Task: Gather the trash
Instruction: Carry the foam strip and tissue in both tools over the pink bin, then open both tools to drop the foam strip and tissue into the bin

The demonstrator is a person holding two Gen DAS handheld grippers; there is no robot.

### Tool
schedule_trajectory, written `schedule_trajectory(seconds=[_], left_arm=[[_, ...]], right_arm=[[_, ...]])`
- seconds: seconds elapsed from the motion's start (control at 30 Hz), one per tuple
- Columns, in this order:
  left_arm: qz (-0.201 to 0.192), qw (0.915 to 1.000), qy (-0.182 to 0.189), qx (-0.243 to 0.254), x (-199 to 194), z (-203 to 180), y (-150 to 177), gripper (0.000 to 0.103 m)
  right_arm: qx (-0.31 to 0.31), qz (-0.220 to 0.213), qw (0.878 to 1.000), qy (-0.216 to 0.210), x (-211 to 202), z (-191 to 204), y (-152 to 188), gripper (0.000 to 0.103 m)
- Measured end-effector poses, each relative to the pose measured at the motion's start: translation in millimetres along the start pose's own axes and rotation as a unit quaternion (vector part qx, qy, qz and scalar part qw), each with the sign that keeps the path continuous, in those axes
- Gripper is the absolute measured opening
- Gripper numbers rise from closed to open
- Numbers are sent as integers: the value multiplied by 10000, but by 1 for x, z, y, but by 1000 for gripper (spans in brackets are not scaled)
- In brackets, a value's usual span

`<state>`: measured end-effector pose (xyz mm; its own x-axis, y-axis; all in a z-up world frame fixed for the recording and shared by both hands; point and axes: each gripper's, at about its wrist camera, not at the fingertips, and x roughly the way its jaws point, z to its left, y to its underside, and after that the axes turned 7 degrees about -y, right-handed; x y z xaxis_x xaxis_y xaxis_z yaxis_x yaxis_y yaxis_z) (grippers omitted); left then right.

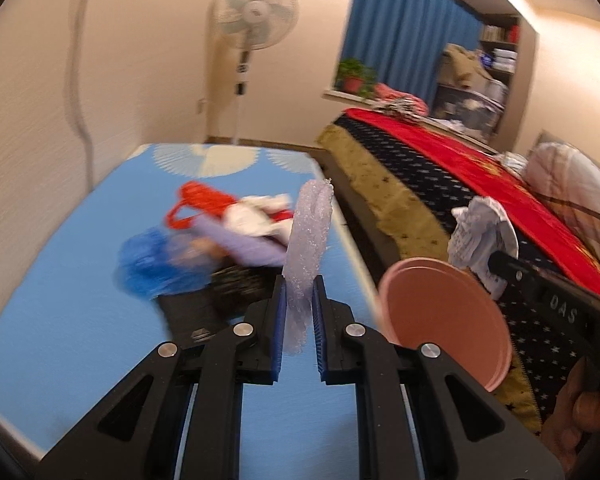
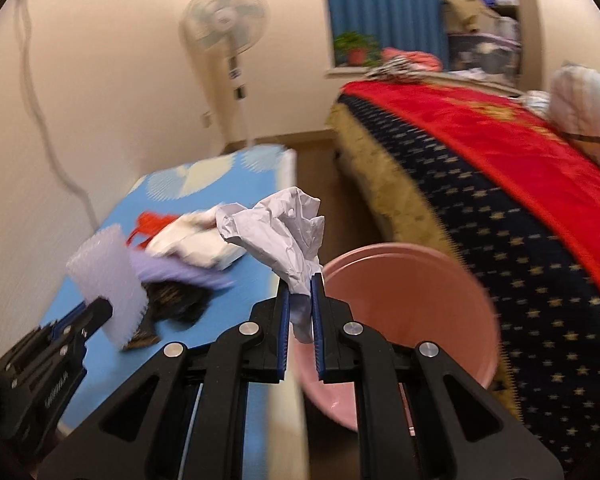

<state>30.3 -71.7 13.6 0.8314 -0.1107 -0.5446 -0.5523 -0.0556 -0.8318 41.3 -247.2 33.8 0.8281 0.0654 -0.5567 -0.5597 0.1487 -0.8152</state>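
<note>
My left gripper (image 1: 300, 286) is shut on a strip of translucent bubble wrap (image 1: 310, 236) that stands upright between its blue pads. In the right wrist view the same left gripper (image 2: 100, 308) sits at the lower left with the bubble wrap (image 2: 106, 276). My right gripper (image 2: 300, 284) is shut on a crumpled white paper (image 2: 284, 228), held just left of the pink bin (image 2: 404, 312). In the left wrist view the pink bin (image 1: 444, 316) lies to the right, with the right gripper (image 1: 496, 264) and its paper (image 1: 480, 236) above the bin's far rim.
A blue mat (image 1: 80, 240) carries a pile: a red bag (image 1: 200, 200), white and purple cloth (image 1: 256, 216), a blue plastic bag (image 1: 152, 264) and a black item (image 1: 228, 288). A bed with a red blanket (image 2: 500, 144) is on the right. A standing fan (image 1: 252, 12) is at the far wall.
</note>
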Motion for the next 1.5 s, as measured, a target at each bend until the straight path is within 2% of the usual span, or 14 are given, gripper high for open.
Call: schedule_trajectory(seconds=[0.23,0.43,0.6,0.87,0.97,1.0,1.03,1.07,1.1,1.3,1.5], left_arm=[[-33,9974,637,322,20,-59,-6,13],[259,9926,1079,496,49,-93,1,13],[518,9899,1196,559,70,-107,12,13],[679,9886,1200,600,86,-117,17,13],[737,9877,1241,607,90,-119,17,14],[766,9876,1218,625,91,-119,17,18],[836,9871,1207,645,92,-119,18,36],[875,9870,1188,642,94,-119,18,50],[863,9878,1141,616,94,-117,20,51],[743,9900,1084,521,87,-105,16,51],[521,9918,1036,541,70,-93,11,43]], right_arm=[[425,-124,9975,557,-9,-48,-15,11],[629,-13,9951,768,-3,-73,-13,11],[662,133,9940,863,5,-81,-5,11],[693,279,9930,919,13,-85,-1,11],[693,386,9926,919,17,-85,-1,14],[705,442,9916,992,19,-86,0,19],[742,450,9905,1068,19,-87,1,35],[810,426,9892,1143,18,-89,1,44],[895,394,9881,1184,17,-91,1,56],[1000,265,9880,1148,11,-94,2,56],[939,157,9914,894,11,-80,3,54]])
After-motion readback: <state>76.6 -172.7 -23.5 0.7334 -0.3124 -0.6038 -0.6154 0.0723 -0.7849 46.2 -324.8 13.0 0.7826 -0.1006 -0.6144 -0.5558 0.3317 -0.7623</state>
